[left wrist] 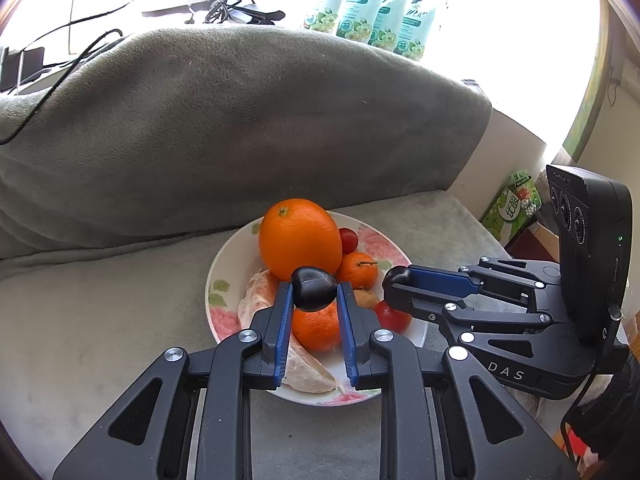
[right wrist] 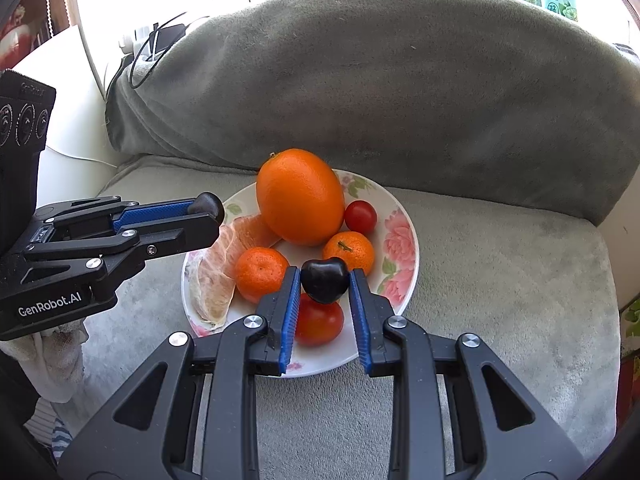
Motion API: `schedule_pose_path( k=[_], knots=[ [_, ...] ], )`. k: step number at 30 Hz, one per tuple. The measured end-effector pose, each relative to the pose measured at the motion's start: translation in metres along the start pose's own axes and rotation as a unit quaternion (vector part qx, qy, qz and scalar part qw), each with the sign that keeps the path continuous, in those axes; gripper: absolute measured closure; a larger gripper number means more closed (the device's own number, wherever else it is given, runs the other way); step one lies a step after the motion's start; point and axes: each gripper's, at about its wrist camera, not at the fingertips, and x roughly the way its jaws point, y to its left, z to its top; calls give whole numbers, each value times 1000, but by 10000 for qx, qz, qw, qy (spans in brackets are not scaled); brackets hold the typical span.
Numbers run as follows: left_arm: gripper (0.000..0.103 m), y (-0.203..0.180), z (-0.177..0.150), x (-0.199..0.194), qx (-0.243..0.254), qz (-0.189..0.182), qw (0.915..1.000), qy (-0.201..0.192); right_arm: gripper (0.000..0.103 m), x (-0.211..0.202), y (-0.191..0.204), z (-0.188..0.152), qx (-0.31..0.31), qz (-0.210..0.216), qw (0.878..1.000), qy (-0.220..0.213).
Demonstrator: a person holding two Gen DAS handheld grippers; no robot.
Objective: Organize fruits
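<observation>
Hovering over a floral plate (right wrist: 400, 236) on a grey sofa cushion (right wrist: 500, 280), each gripper is clamped on a dark cherry: the left gripper (left wrist: 313, 292) on one cherry (left wrist: 313, 289), the right gripper (right wrist: 325, 280) on another cherry (right wrist: 324, 280). A large orange (right wrist: 300, 196) is seen on the plate.

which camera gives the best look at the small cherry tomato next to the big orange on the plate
The right wrist view. There the cherry tomato sits in full view beside the big orange on the plate. In the left wrist view the orange hides most of it, leaving only a red sliver.
</observation>
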Motion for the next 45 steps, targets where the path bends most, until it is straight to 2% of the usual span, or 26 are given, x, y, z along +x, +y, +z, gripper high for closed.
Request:
schedule_pose_path(
  k=[3,5,9,12,15,17,19,22,24,25,26,32,45],
  knots=[
    [82,0,0,0,20,8,10000,-14,75,0,0,0,-6,-8,10000,4],
    [82,0,-1,0,20,15,10000,-26,57,-1,-1,0,-10,-28,10000,-24],
    [82,1,-2,-2,13,42,10000,-43,54,-4,-1,-1,-12,-39,10000,-72],
    [69,1,-2,-3,2,54,10000,-69,54,-5,-1,-1,-26,-53,10000,-76],
    [69,0,-2,-6,27,76,9999,-96,53,-6,-1,-2,-43,-74,9999,-73],
    [65,0,-2,-7,32,91,9999,-107,45,-8,-1,-3,-49,-98,9999,-78],
    [55,0,-2,-9,22,105,9999,-134,41,-10,-1,-4,-60,-127,9999,-96],
    [53,1,-2,-11,-9,119,9998,-171,41,-13,-1,-6,-90,-174,9998,-101],
    [44,1,-2,-12,-26,133,9997,-189,37,-15,-1,-7,-102,-203,9997,-101],
    [39,1,-3,-13,-46,141,9997,-206,31,-15,0,-7,-105,-221,9996,-110],
    [39,2,-3,-14,-63,143,9996,-223,27,-16,0,-7,-109,-237,9996,-122],
    [30,1,-3,-18,-83,222,9994,-236,16,-23,3,-8,-154,-324,9991,-206],
    [27,1,-12,-33,-180,359,9988,-282,14,-41,13,-12,-168,-482,9980,-384]
  ],
)
